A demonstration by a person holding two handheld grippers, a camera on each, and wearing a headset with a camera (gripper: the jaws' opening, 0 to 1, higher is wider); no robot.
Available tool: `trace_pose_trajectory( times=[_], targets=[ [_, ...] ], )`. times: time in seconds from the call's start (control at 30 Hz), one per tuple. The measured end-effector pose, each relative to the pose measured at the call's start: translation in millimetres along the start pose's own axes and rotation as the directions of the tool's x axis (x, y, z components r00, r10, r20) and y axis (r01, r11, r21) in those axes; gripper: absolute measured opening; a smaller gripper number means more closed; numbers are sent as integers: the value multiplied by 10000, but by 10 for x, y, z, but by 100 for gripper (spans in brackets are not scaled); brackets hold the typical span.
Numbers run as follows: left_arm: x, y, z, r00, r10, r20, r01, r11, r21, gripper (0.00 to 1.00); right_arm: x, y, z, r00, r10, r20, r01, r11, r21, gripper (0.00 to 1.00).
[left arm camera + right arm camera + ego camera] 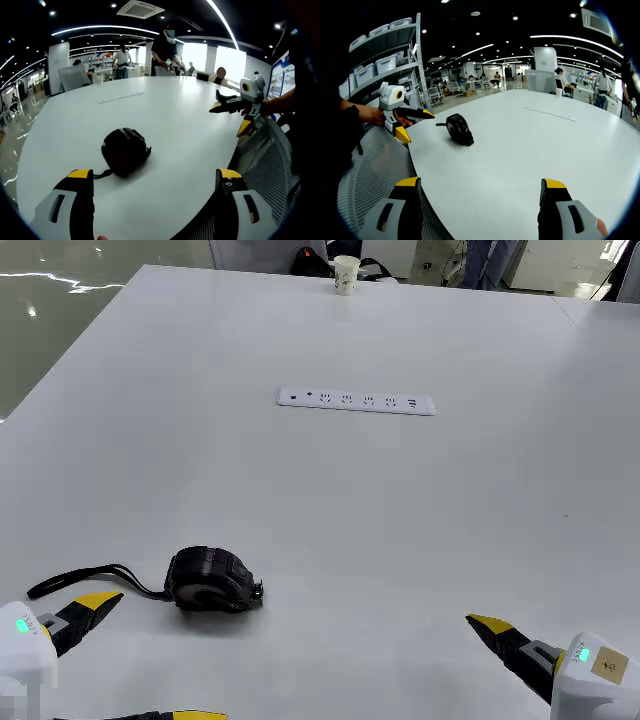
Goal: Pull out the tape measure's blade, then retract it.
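My left gripper (155,175) is nearest to me, at the near left corner of the white table (400,520). Its yellow-tipped jaws are spread wide with nothing between them. My right gripper (480,182) hovers at the near right edge, its jaws just as wide apart and also holding nothing. Neither gripper touches the table or the tool.

Just beyond my left gripper, and a little to its right, the tape measure (208,580) lies on the table. It is a black, rounded case resting on its side, well apart from my right gripper. A small tab sticks out at the case's lower right edge. I cannot tell from here whether that is the blade's hook. A black wrist strap (90,578) runs from the left side of the case and loops across the table towards my left gripper, with its far end lying just beside the upper jaw tip.

Further out, near the middle of the table, a white power strip (356,400) lies flat, running left to right. At the far edge stands a paper cup (346,274), upright.

Beyond the table, the right gripper view shows metal shelving (385,55) stacked with pale storage bins.
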State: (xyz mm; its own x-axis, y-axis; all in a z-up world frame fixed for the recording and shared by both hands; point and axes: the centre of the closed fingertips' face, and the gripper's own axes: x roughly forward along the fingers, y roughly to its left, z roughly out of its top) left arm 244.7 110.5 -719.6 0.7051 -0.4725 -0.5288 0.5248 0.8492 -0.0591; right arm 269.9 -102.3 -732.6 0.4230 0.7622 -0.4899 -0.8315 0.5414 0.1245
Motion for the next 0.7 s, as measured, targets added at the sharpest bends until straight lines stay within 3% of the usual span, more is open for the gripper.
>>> trace_pose_trajectory(
  times=[0.7],
  targets=[
    [-18,30,-15,10000,38,-30,-38,10000,55,99,-14,-10,-17,10000,-16,-83,17,9999,103,99]
  ],
)
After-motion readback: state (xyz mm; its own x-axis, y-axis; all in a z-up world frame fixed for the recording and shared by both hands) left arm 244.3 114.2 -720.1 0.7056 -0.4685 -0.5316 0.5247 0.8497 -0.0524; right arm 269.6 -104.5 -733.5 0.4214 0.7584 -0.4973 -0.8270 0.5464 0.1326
